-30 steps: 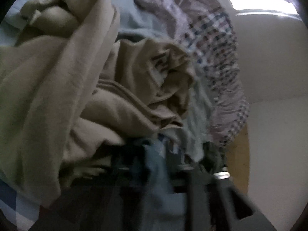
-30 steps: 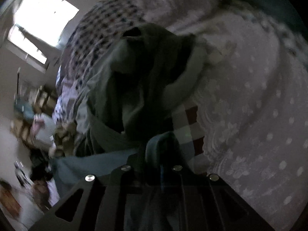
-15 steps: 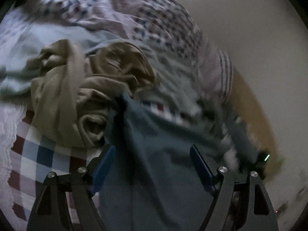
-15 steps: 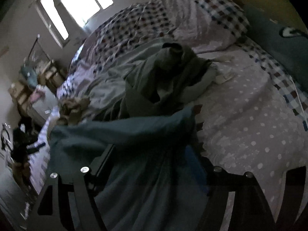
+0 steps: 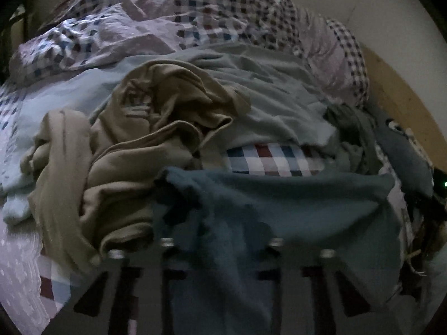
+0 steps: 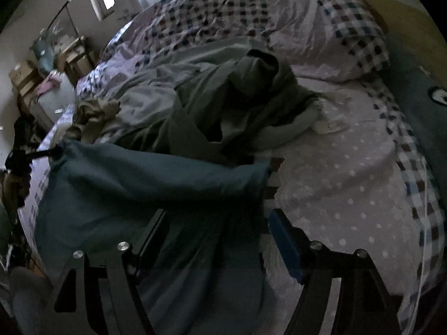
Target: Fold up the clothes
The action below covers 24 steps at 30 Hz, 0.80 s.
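Left claw point(image 5: 220, 240) has just snapped shut on the near edge of the teal garment point(image 5: 293, 203); half a second ago its jaws stood wide around it. Right claw point(image 6: 218, 231) wide, cloth lying between the jaws, not pinched. Garment now hangs stretched over the bed point(image 6: 349, 173). Likely one corner secured, other pending. Beyond: tan garment point(image 5: 134, 145), olive garment point(image 6: 223, 111), checked duvet point(image 5: 223, 8).

Dusty teal-blue soft cloth garment point(image 5: 293, 203); crumpled khaki-tan garment point(image 5: 117, 150) — showing faint pale lettering; dark olive-green heaped garment point(image 6: 223, 111); rumpled checked quilt point(image 6: 223, 8) — displaying navy, maroon and white squares; lilac bedsheet point(image 6: 349, 173) bearing white dots.
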{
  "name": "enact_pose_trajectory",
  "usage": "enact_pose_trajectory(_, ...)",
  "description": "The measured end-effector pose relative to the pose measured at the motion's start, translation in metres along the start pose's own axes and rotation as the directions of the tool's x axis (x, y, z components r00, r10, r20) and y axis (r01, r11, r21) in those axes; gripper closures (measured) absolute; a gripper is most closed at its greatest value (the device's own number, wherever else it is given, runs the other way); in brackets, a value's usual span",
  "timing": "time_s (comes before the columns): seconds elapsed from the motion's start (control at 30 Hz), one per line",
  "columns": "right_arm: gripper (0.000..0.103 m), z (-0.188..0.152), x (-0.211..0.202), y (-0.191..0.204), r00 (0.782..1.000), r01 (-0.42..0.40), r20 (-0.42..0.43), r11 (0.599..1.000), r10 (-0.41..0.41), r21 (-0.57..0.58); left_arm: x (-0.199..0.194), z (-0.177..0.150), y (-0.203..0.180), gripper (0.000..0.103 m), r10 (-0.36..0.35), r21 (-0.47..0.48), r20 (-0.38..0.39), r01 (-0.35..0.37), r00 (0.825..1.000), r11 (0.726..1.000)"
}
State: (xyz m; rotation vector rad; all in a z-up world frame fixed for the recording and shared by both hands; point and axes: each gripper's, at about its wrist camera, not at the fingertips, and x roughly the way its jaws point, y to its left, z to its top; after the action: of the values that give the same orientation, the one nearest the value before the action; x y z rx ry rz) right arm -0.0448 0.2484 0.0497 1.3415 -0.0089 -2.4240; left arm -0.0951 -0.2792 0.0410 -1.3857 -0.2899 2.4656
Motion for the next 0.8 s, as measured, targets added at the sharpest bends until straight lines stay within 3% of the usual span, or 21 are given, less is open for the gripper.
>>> enact_pose_trajectory(0.07,0.028,0.009,0.017,-0.001,1.000,-0.012,-0.024,0.999,0.011,-0.029,-0.003,0.005,0.005,0.099,-0.036,-0.035,0.035,0.037,0.999,0.999)
enact_pose_trajectory(0.1,0.037,0.013,0.024,-0.003,0.999,-0.013,-0.036,0.999,0.012,-0.030,-0.006,0.008,0.010,0.100,-0.043,-0.058,0.058,0.047,0.997,0.997)
enact_pose_trajectory(0.2,0.099,0.024,0.037,-0.013,0.999,-0.030,-0.044,1.000,0.030,-0.004,-0.016,0.017,0.030,0.101,-0.054,-0.147,0.124,0.072,0.991,0.986)
enact_pose_trajectory(0.27,0.099,0.031,0.037,-0.020,0.999,-0.046,-0.026,0.999,0.046,0.017,-0.018,0.024,0.039,0.101,-0.046,-0.177,0.143,0.071,0.989,0.982)
enact_pose_trajectory(0.4,0.100,0.047,0.010,-0.031,0.993,-0.071,0.102,0.994,0.062,0.084,-0.023,0.038,0.049,0.101,-0.072,-0.218,0.202,0.116,0.977,0.969)
enact_pose_trajectory(0.5,0.101,0.058,0.010,-0.029,0.993,-0.014,0.117,0.997,0.005,0.075,-0.019,0.050,0.054,0.101,-0.070,-0.235,0.212,0.121,0.975,0.964)
enact_pose_trajectory(0.6,0.103,0.064,0.012,-0.031,0.989,0.045,0.138,0.995,-0.058,0.093,-0.001,0.055,0.062,0.101,-0.027,-0.271,0.176,0.074,0.984,0.960)
enact_pose_trajectory(0.67,0.103,0.067,0.016,-0.041,0.976,0.147,0.143,0.981,-0.164,0.128,0.012,0.053,0.067,0.101,-0.016,-0.296,0.149,0.060,0.989,0.953)
enact_pose_trajectory(0.77,0.099,0.065,0.032,-0.058,0.971,0.221,0.050,0.958,-0.233,0.181,0.024,0.044,0.068,0.099,-0.010,-0.296,0.085,0.035,0.996,0.955)
enact_pose_trajectory(0.8,0.099,0.060,0.031,-0.058,0.974,0.212,0.045,0.960,-0.223,0.181,0.020,0.040,0.066,0.095,-0.008,-0.290,0.086,0.033,0.996,0.957)
